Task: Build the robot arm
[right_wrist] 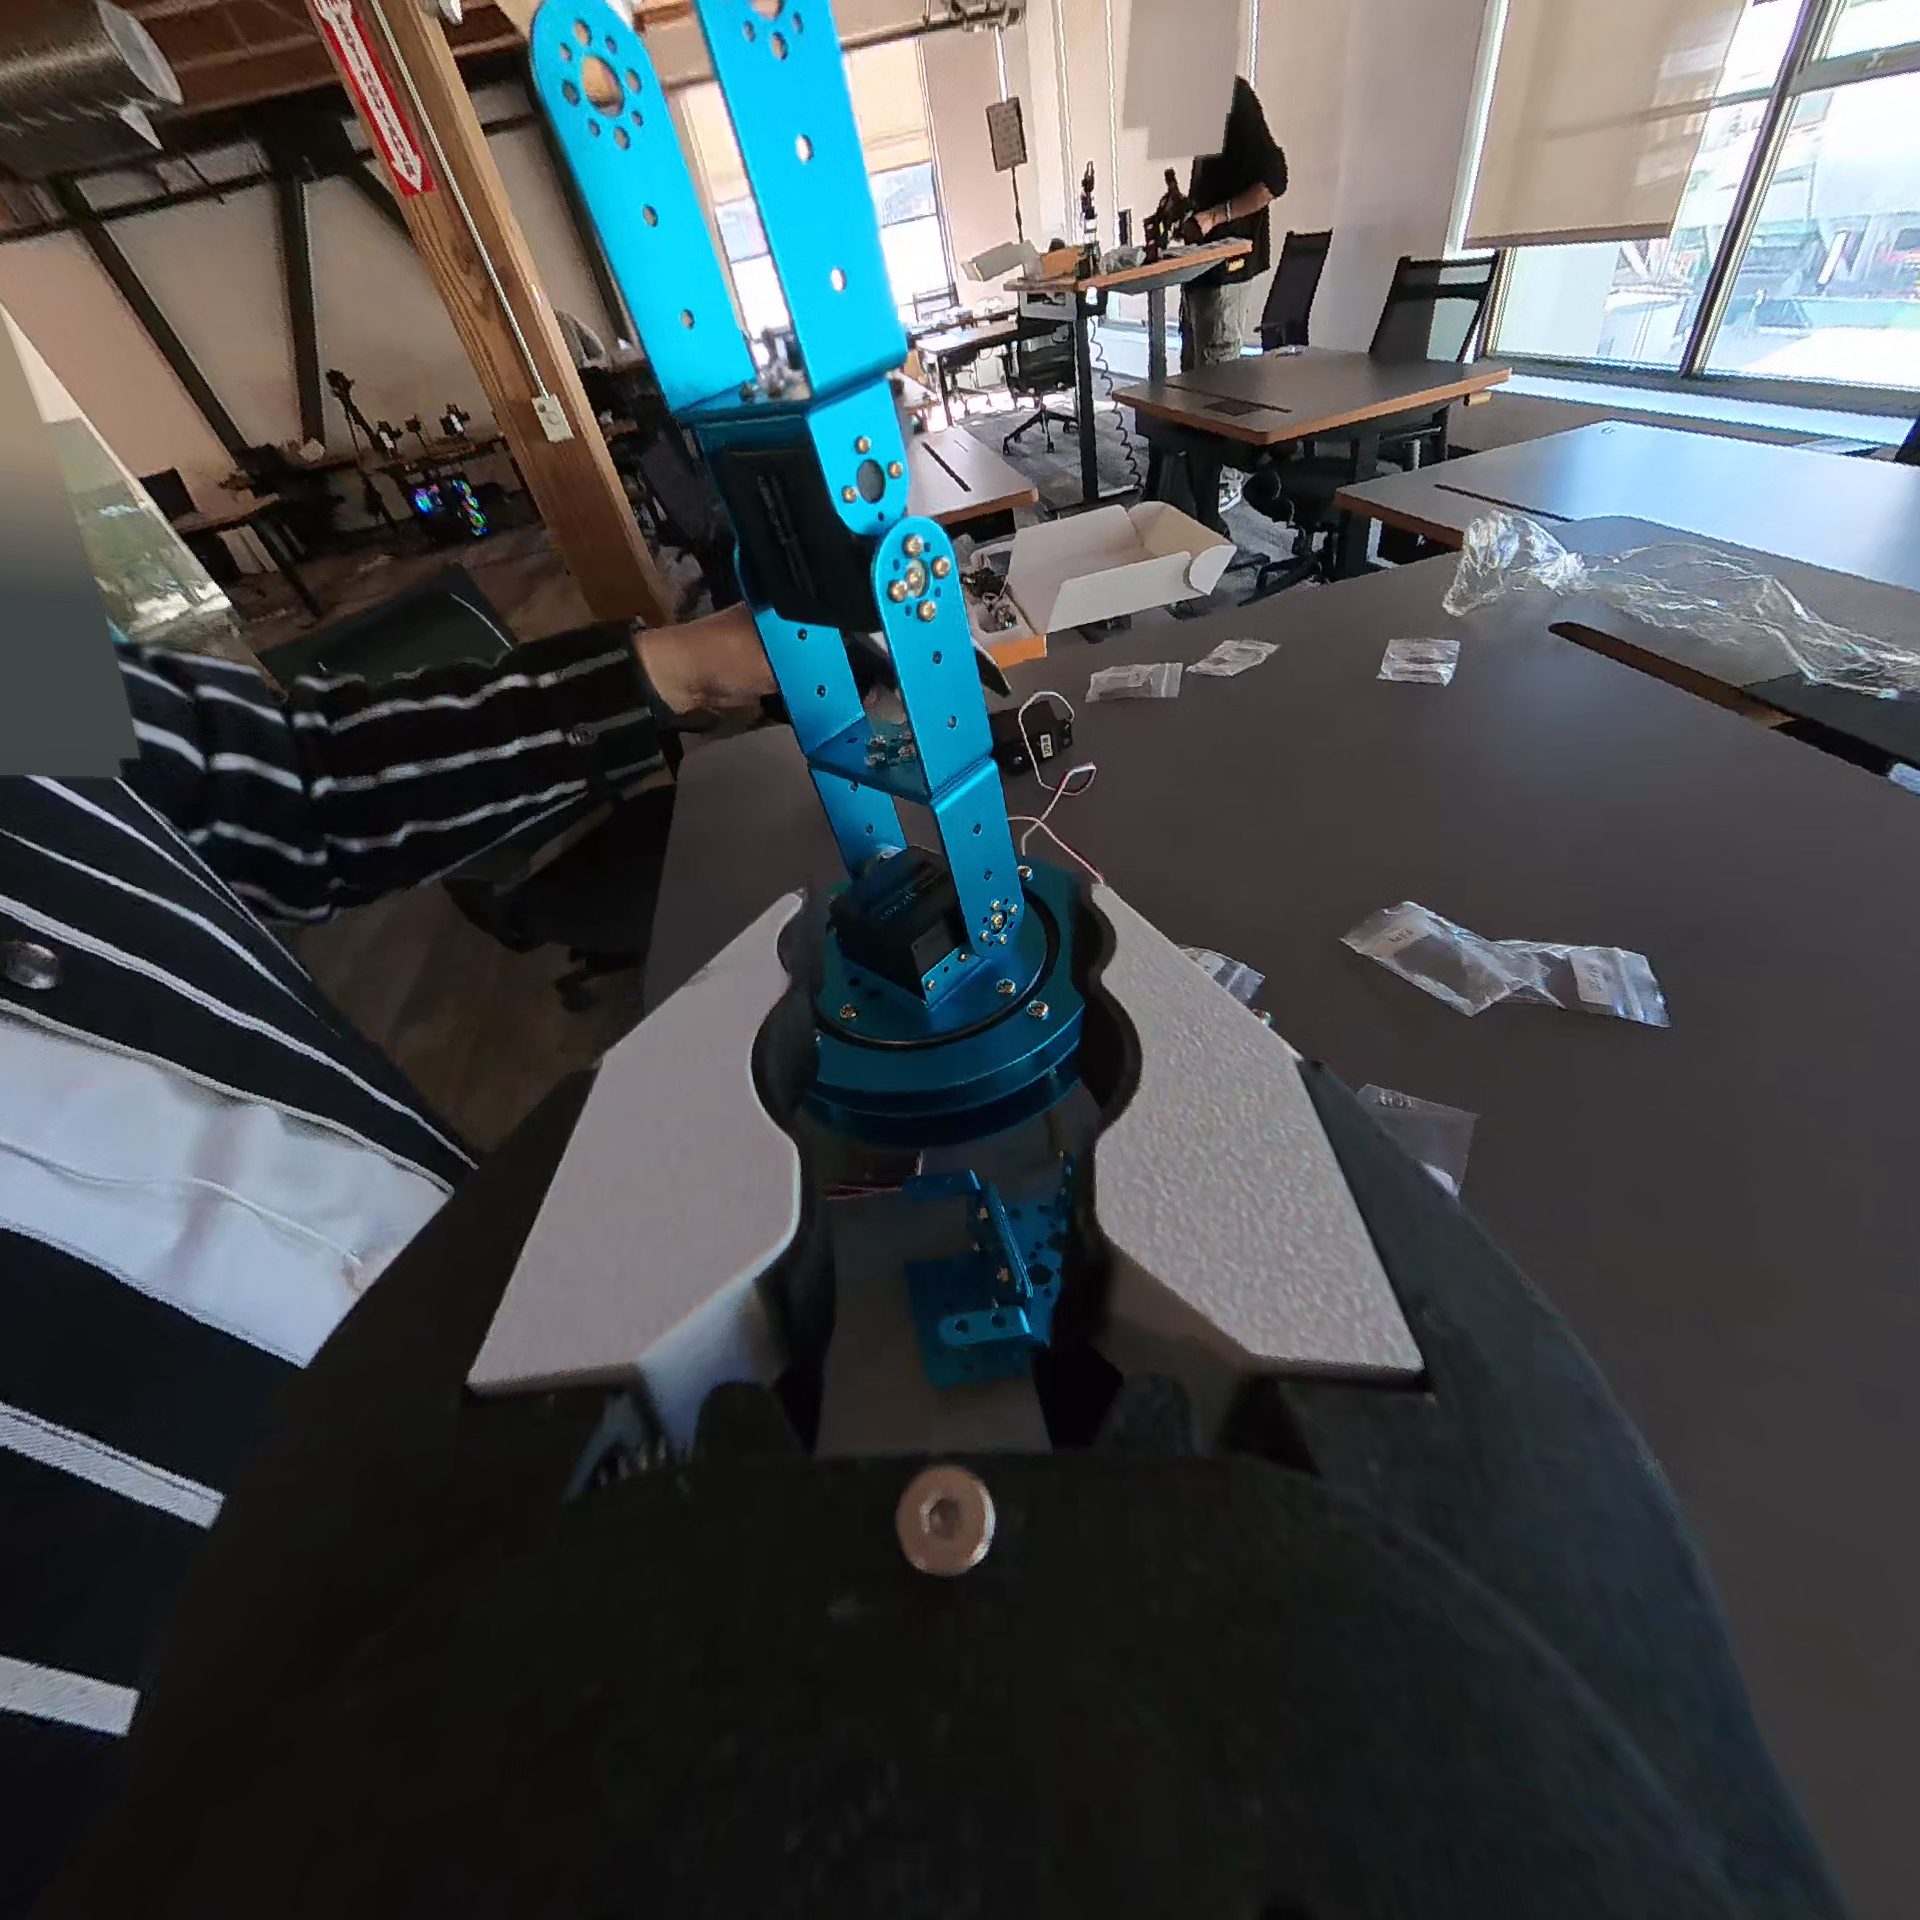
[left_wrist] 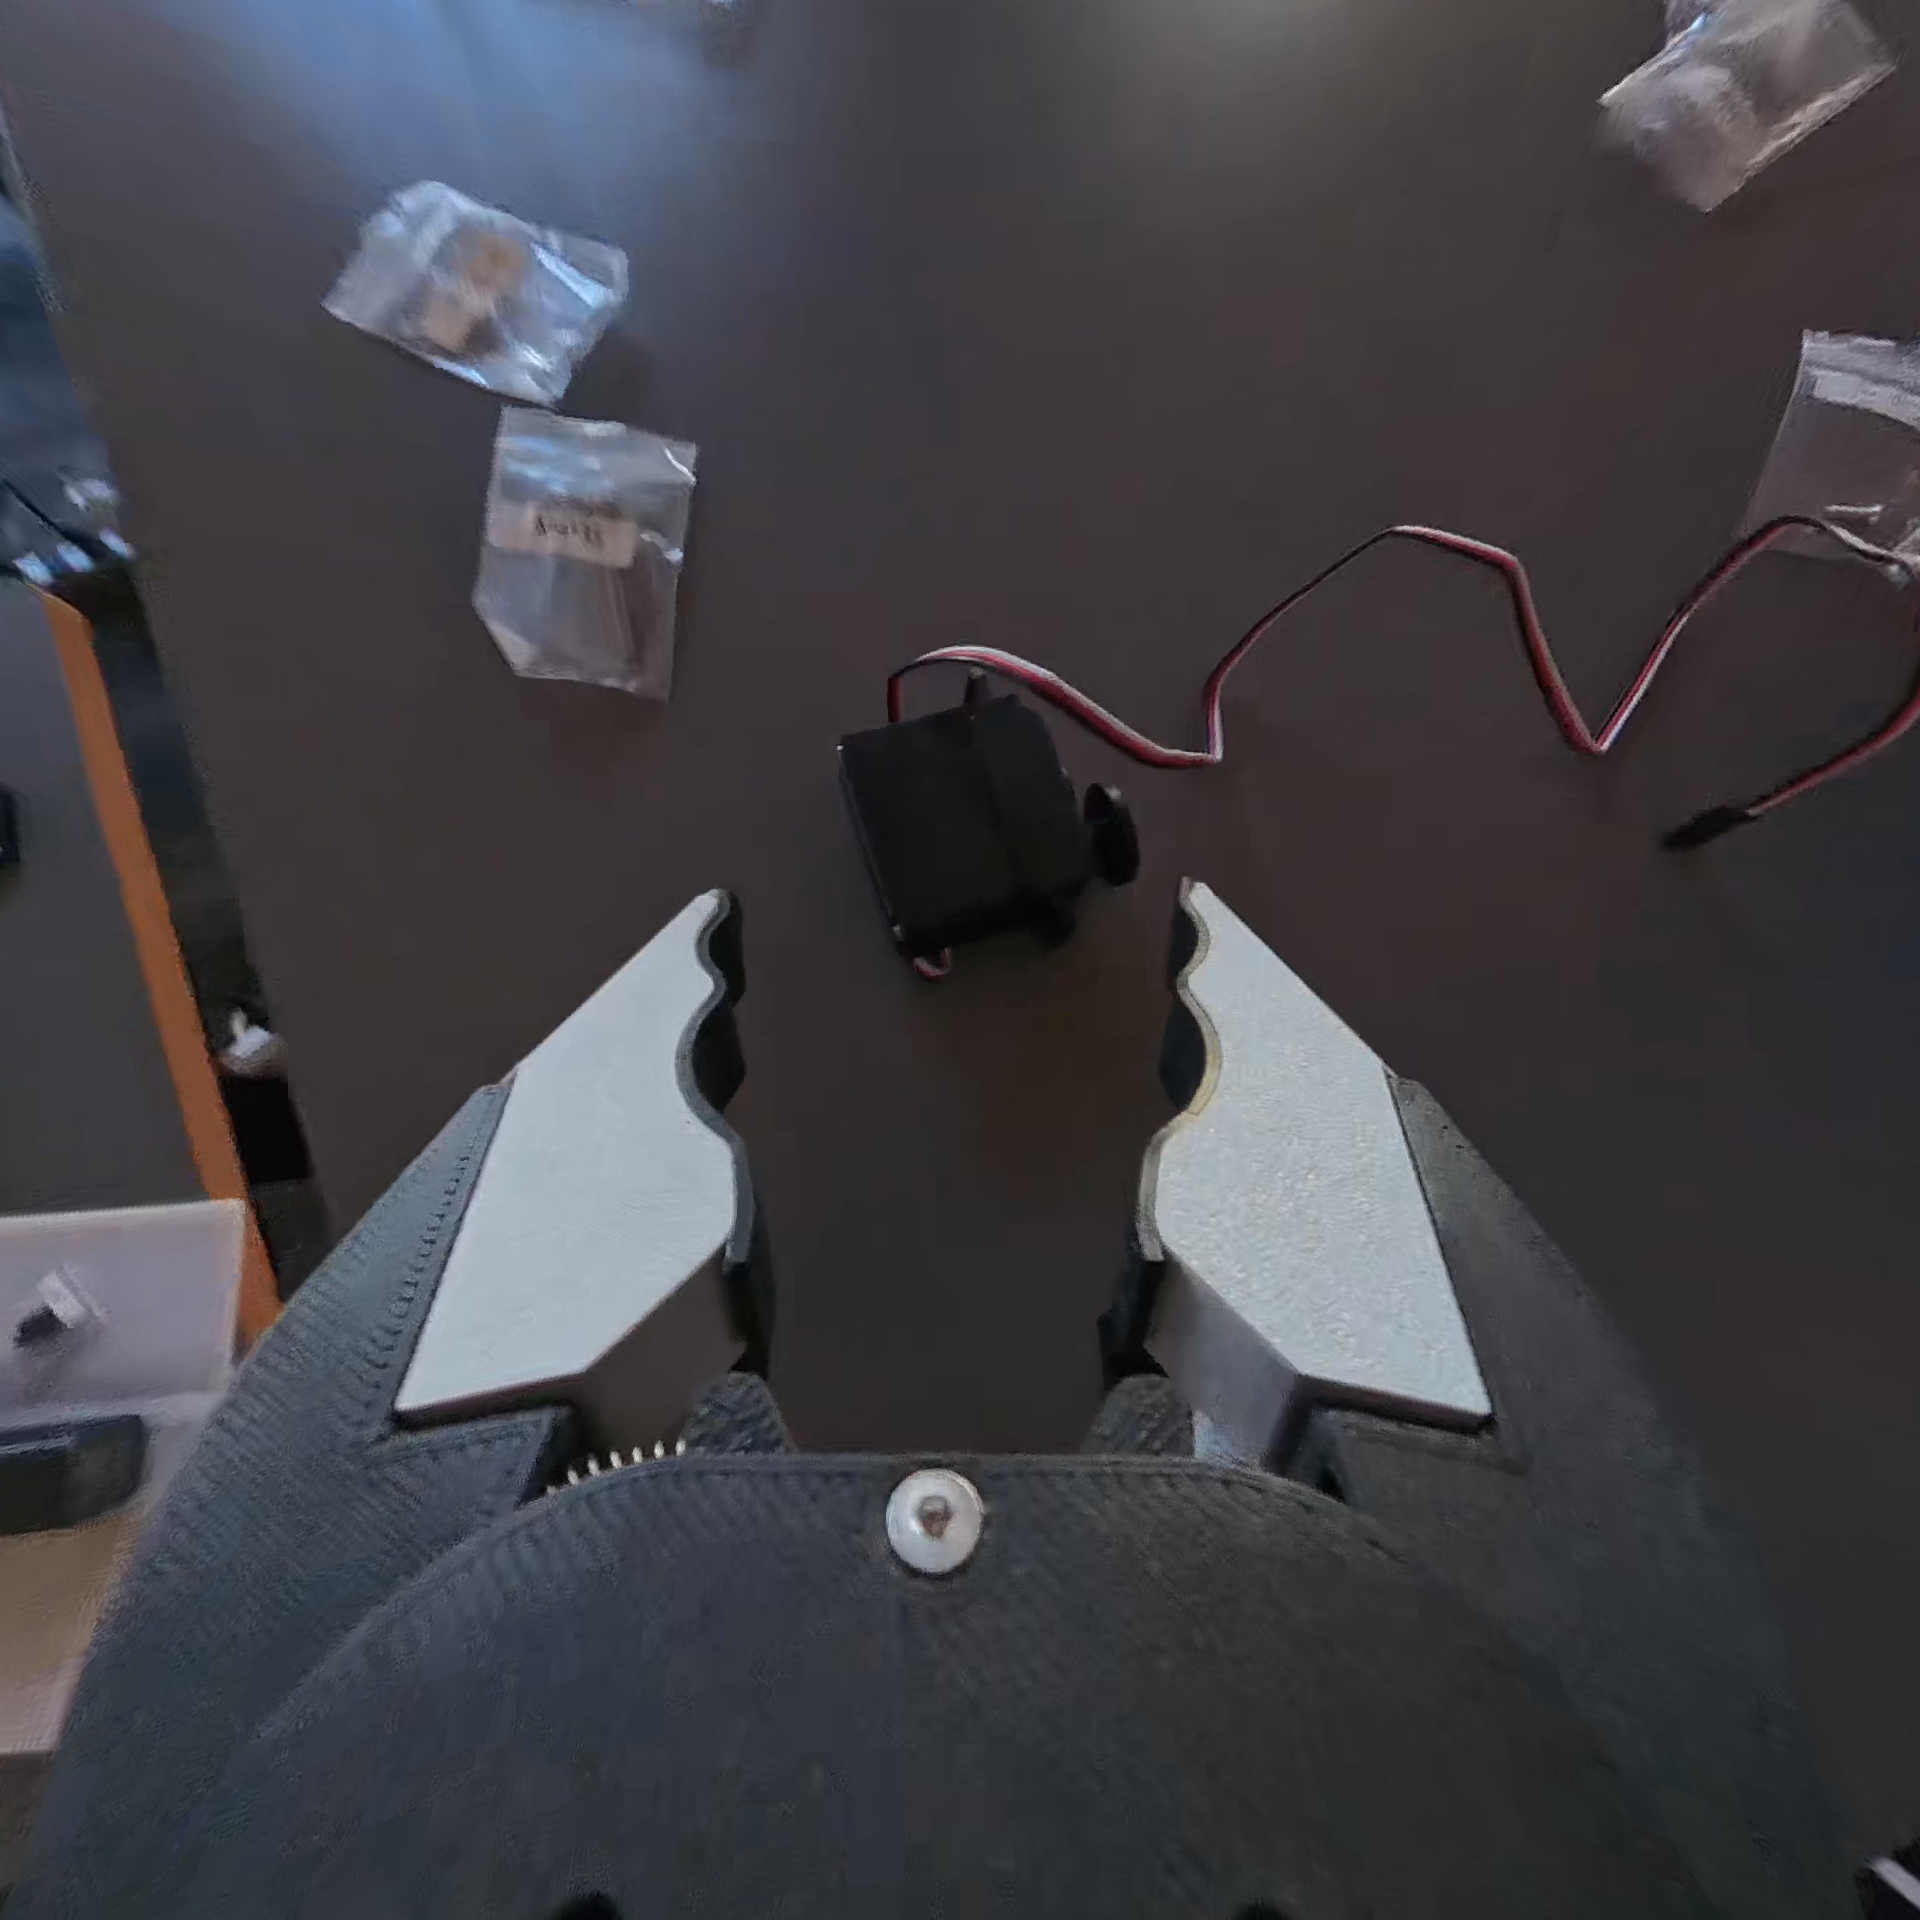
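Observation:
In the left wrist view my left gripper (left_wrist: 956,904) is open and empty, just above the dark table (left_wrist: 1039,312). A black servo motor (left_wrist: 966,821) lies right beyond the fingertips, with its red, white and black cable (left_wrist: 1538,644) trailing right to a black plug (left_wrist: 1704,828). In the right wrist view my right gripper (right_wrist: 945,914) is shut on the round blue base (right_wrist: 940,1049) of a blue metal robot arm kit (right_wrist: 790,291), which stands up tilted to the left. The servo also shows in that view (right_wrist: 1023,738), behind the kit.
Small clear plastic bags of parts lie on the table (left_wrist: 587,545) (left_wrist: 478,291) (left_wrist: 1745,94) (right_wrist: 1496,961). A loose blue bracket (right_wrist: 987,1288) lies under the right gripper. A person's striped sleeve (right_wrist: 416,748) reaches in from the left. A white box (right_wrist: 1122,571) and crumpled plastic (right_wrist: 1662,592) sit farther back. The left gripper's tips are roughly 40 cm from the right gripper's. From the left gripper's tips to the black plug (left_wrist: 1704,828) is close to 12 cm.

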